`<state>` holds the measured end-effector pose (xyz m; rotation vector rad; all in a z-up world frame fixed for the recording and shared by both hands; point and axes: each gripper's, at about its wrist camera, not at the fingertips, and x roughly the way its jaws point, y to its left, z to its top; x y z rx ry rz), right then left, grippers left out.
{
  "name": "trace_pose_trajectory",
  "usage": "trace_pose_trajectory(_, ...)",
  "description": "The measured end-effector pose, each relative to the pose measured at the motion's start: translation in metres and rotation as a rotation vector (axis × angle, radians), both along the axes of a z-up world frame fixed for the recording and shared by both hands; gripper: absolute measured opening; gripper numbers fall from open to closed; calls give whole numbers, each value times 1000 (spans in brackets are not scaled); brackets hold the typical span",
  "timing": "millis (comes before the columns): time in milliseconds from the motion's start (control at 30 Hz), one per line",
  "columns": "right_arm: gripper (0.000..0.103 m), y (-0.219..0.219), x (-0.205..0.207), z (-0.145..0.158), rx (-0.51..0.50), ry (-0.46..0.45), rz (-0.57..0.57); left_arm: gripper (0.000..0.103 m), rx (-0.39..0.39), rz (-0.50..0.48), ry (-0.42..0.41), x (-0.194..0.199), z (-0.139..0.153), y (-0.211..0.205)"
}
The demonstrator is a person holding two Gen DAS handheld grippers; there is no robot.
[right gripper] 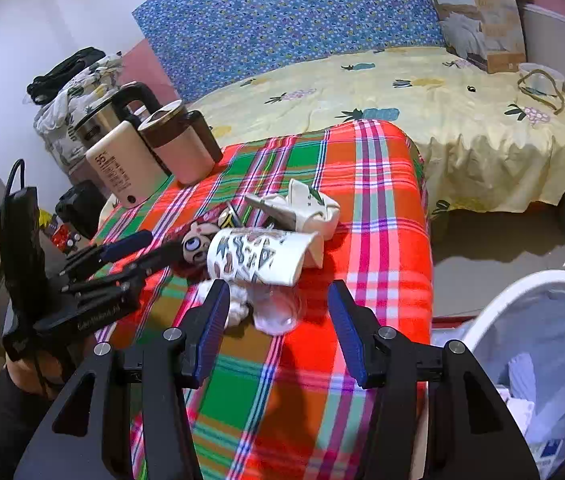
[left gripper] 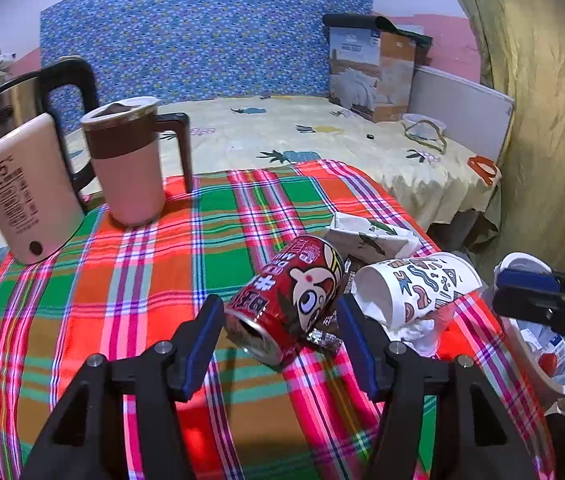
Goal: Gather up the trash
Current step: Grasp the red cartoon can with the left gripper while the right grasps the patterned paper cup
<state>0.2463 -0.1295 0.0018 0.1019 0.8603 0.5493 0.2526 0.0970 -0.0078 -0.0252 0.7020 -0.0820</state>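
A red drink can printed with a cartoon face lies on its side on the plaid tablecloth. My left gripper is open, one finger on each side of the can, the pads not pressing it. To the can's right lie a patterned paper cup, a crumpled white paper wrapper, a tissue and a foil scrap. My right gripper is open over a crushed clear plastic cup, just below the patterned cup. The left gripper shows in the right wrist view with the can at its tips.
A pink mug, a beige flask and a steel kettle stand at the table's far left. A white bin lined with a bag sits off the right edge. Behind lies a bed bearing a cardboard box.
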Motion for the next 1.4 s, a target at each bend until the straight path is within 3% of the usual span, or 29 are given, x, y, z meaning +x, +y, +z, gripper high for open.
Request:
trace_pose_trajectory(200,52,4,19,-9,42,52,0,63,25,-37,25,15,-8,-4)
trace_pose_trajectory(267,33,7,20,-13,37,62,4,63,31,-49,38,19,-11,-6)
trace_pose_trajectory(300,33,7,21,-13,36,61,4,63,42,-53,42,20,-13,-7)
trace_pose_trajectory(367,15,6,19,-12,36,54,6,63,59,-60,54,22,-16,-9)
trace_pose_trajectory(467,6,6,16,-11,22,43,-1,63,63,-78,91,25,-23,-15)
trace_pose_trajectory(533,5,4,15,-10,29,42,-1,56,73,-83,95,26,-25,-18)
trace_pose_trajectory(867,4,3,3,0,26,-3,18,55,37,-33,59,6,-14,-15)
trace_pose_trajectory(1167,4,-13,-31,10,62,-16,24,55,-31,24,33,-42,-4,-15)
trace_pose_trajectory(1400,4,-36,-69,1,84,34,9,55,-65,25,32,-83,-3,-26)
